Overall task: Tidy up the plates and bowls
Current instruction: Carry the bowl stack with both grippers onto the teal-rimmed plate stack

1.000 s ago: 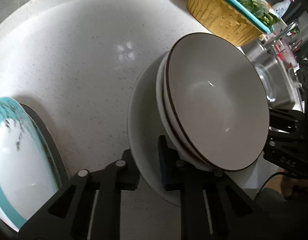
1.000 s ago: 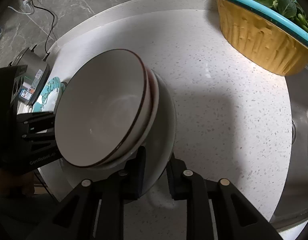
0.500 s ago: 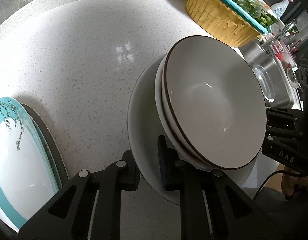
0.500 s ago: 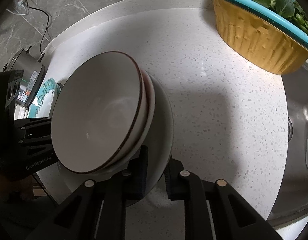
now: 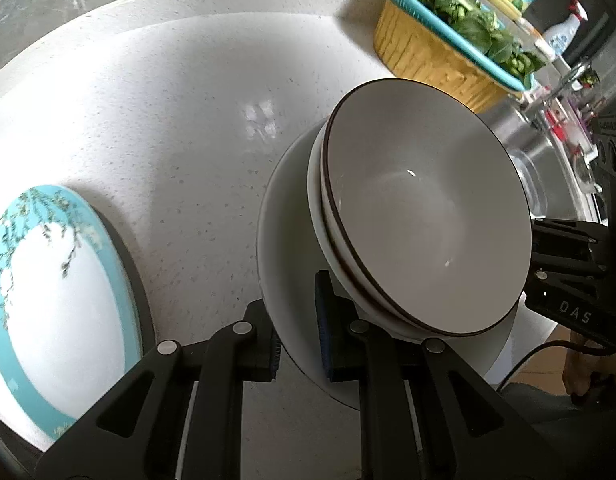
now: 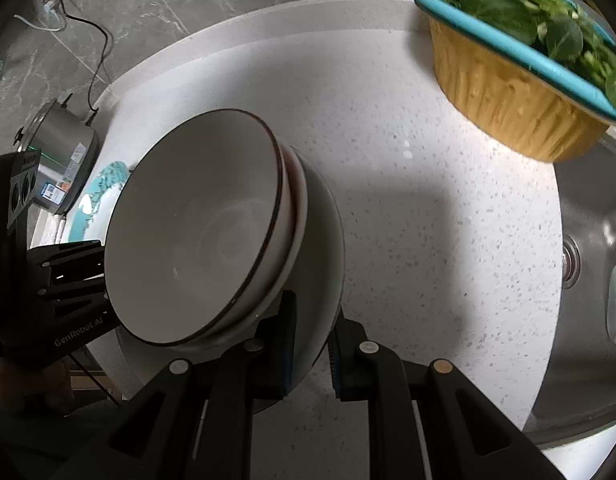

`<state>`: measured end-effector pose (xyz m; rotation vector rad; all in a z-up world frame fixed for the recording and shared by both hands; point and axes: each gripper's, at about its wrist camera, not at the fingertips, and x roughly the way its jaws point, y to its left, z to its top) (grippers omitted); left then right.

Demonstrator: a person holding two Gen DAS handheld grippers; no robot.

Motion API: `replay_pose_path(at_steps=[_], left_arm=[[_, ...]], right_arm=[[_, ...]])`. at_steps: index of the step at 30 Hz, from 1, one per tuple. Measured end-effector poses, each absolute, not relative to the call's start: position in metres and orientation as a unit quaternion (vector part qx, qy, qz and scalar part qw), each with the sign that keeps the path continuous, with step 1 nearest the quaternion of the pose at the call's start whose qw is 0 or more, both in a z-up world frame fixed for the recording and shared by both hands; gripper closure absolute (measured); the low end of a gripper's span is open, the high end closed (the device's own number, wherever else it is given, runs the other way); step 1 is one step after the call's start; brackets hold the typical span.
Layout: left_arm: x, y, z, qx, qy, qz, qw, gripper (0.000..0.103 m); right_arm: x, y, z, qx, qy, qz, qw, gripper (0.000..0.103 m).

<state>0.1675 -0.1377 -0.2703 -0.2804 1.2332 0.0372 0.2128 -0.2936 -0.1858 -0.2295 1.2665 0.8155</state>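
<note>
A white plate (image 5: 285, 216) (image 6: 328, 248) carries two stacked pale bowls with dark rims (image 5: 424, 208) (image 6: 199, 240). It hangs above the speckled white counter (image 5: 159, 120), held from both sides. My left gripper (image 5: 297, 332) is shut on the plate's near rim in the left wrist view. My right gripper (image 6: 314, 354) is shut on the opposite rim in the right wrist view. Each gripper shows at the edge of the other's view. A white plate with a teal floral border (image 5: 55, 288) (image 6: 97, 200) lies on a dark plate at the counter's left.
A yellow basket with a teal colander of leafy greens (image 5: 436, 52) (image 6: 508, 92) stands at the back right. A steel sink (image 6: 588, 280) lies right of the counter. A steel cooker (image 6: 57, 152) with a cable sits at the far left. A spray bottle (image 5: 564, 32) stands behind the sink.
The plate with the bowls has risen off the counter, held by both grippers. The left wrist view now takes in more of the counter, the teal plate and the basket.
</note>
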Motion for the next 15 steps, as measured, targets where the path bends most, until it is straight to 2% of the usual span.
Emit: replay_pose_path(at_steps=[15], left_arm=[[0.112,-0.106,-0.199,-0.175,0.542,0.079,0.818,0.09]], right_arm=[[0.196,-0.263,-0.134,-0.143,0.537,0.441,0.705,0.087]])
